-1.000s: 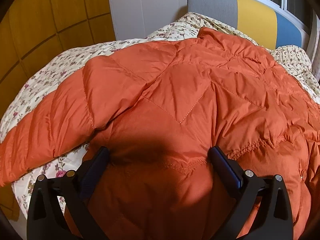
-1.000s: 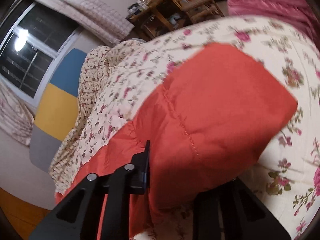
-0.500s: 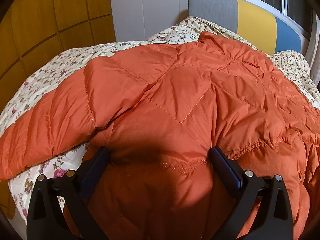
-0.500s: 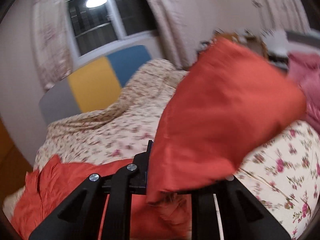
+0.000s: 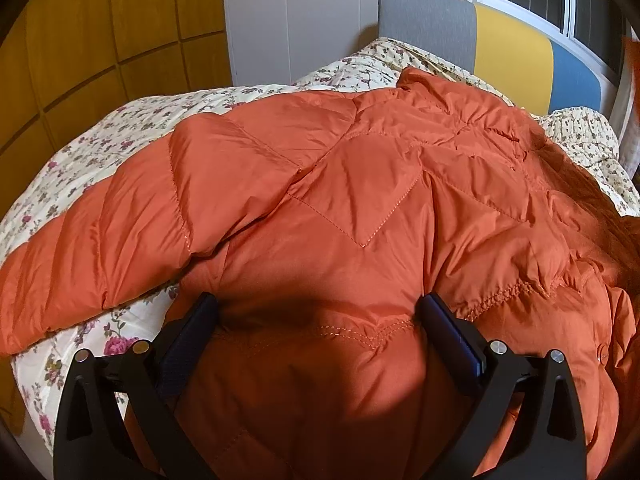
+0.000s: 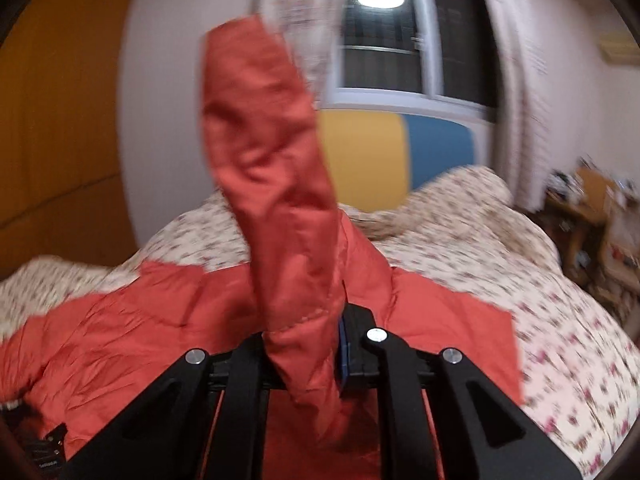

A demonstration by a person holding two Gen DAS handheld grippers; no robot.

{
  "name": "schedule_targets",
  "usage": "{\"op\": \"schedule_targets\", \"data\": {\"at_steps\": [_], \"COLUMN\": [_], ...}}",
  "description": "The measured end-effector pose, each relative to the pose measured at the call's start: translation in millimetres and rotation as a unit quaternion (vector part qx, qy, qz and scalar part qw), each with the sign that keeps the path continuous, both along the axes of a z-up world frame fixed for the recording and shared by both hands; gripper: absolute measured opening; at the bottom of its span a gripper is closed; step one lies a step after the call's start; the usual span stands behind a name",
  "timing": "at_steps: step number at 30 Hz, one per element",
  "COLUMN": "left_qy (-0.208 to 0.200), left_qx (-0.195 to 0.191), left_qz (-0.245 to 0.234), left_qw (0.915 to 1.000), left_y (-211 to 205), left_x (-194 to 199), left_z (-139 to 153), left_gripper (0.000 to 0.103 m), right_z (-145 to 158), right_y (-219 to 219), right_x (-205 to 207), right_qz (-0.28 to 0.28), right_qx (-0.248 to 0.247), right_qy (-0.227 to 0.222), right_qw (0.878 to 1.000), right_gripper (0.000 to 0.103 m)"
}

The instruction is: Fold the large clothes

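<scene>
An orange quilted down jacket [image 5: 360, 200] lies spread on a flower-print bed, one sleeve [image 5: 100, 240] stretched out to the left. My left gripper [image 5: 316, 312] is open, its jaws wide apart and resting on the jacket's lower body. My right gripper [image 6: 304, 340] is shut on the jacket's other sleeve [image 6: 264, 140], which stands up in front of the camera above the jacket body [image 6: 140, 340]. The right wrist view is blurred by motion.
The bed's floral cover [image 5: 100, 140] surrounds the jacket. A grey, yellow and blue headboard [image 5: 512, 60] stands at the far end under a window [image 6: 392, 40]. Wooden wall panels [image 5: 100, 32] are on the left. Wooden furniture [image 6: 592, 208] stands at the right.
My right gripper has lifted the sleeve off the bed and swung it up and over toward the jacket body. My left gripper has stayed in place, open on the jacket.
</scene>
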State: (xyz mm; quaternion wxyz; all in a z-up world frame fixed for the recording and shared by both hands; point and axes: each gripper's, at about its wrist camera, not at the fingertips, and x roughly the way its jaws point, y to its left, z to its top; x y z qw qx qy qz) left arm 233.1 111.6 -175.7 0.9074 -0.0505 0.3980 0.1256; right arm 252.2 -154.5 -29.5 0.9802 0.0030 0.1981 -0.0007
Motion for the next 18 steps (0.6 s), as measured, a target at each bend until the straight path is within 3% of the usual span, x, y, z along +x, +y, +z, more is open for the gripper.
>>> {"op": "schedule_targets", "data": {"at_steps": [4,9,15,18], "left_qy": [-0.002,-0.005,-0.009,-0.009], "left_qx": [0.0,-0.001,-0.001,0.0], "left_qz": [0.001,0.001,0.004,0.004], "left_qw": [1.0,1.0,1.0,1.0], "left_y": [-0.5,0.1,0.1,-0.1], "left_x": [-0.1,-0.9,-1.5,-1.4], "left_z": [-0.4,-1.1,-1.5,-1.6], "left_gripper": [0.1,0.1,0.1,0.1], "right_z": [-15.2,-57.8,-108.5,-131.9], "right_y": [57.7,105.9,115.8,133.3], "right_x": [15.2,25.5,52.6,57.8], "right_qz": [0.077,0.152,0.214,0.227], "right_qx": [-0.065,-0.15,-0.164,-0.203], "right_qy": [0.005,0.035,0.117,0.153], "right_qw": [0.995,0.976,0.956,0.94], "right_gripper": [0.01,0.01,0.01,0.013]}}
